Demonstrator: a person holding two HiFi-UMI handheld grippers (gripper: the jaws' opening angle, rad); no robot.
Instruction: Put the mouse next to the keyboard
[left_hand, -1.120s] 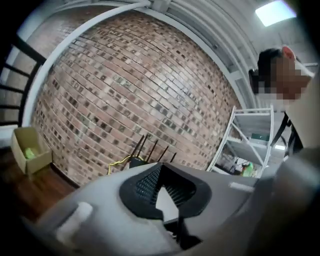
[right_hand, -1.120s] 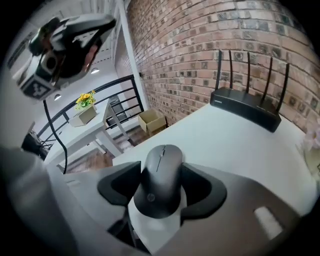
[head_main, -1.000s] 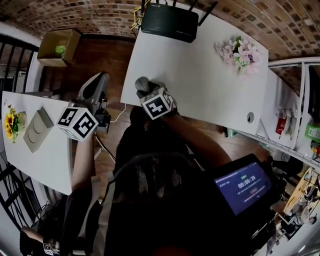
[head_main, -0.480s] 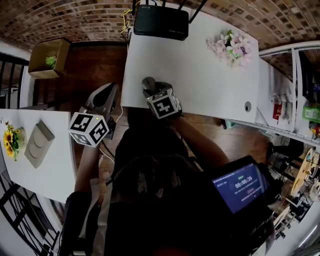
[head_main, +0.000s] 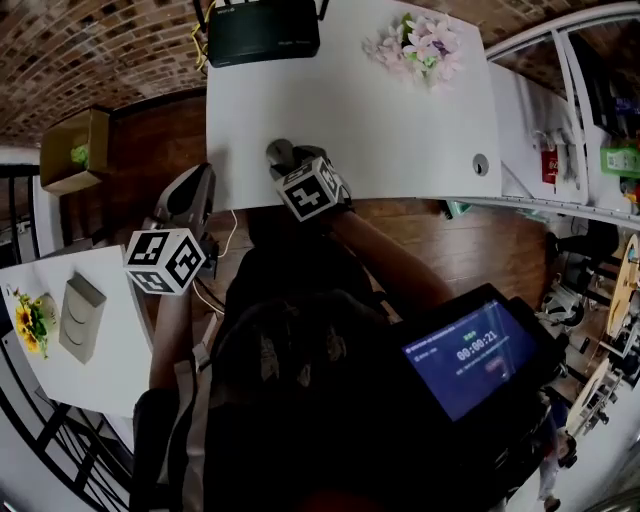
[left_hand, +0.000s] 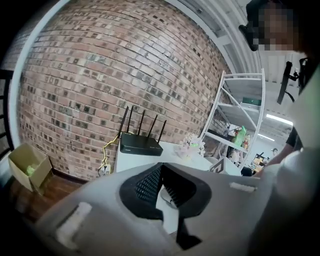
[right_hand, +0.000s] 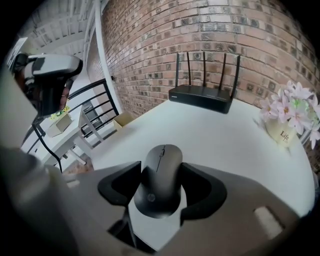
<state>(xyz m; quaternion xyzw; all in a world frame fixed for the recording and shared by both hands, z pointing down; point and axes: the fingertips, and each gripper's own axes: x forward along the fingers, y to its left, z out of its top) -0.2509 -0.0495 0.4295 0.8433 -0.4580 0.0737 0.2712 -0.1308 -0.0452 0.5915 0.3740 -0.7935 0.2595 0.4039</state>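
Observation:
A black mouse (right_hand: 160, 187) sits gripped between the jaws of my right gripper (right_hand: 161, 169), held just above the near left part of the white table (right_hand: 225, 140). In the head view the right gripper (head_main: 284, 158) is at that table's near edge. My left gripper (head_main: 190, 192) hangs off the table's left side over the wooden floor. In the left gripper view the left gripper (left_hand: 161, 167) has its pads meeting at the tips with nothing between them. No keyboard shows in any view.
A black router (head_main: 262, 30) with antennas stands at the table's far left against the brick wall. A pot of pink flowers (head_main: 415, 45) is at the far right. A second white table (head_main: 100, 350) lies to the left, a cardboard box (head_main: 70, 150) on the floor.
The head view has swung, so the table sits higher and further left in it. My right gripper stays at the table's near edge with the mouse. The left gripper has shifted only slightly.

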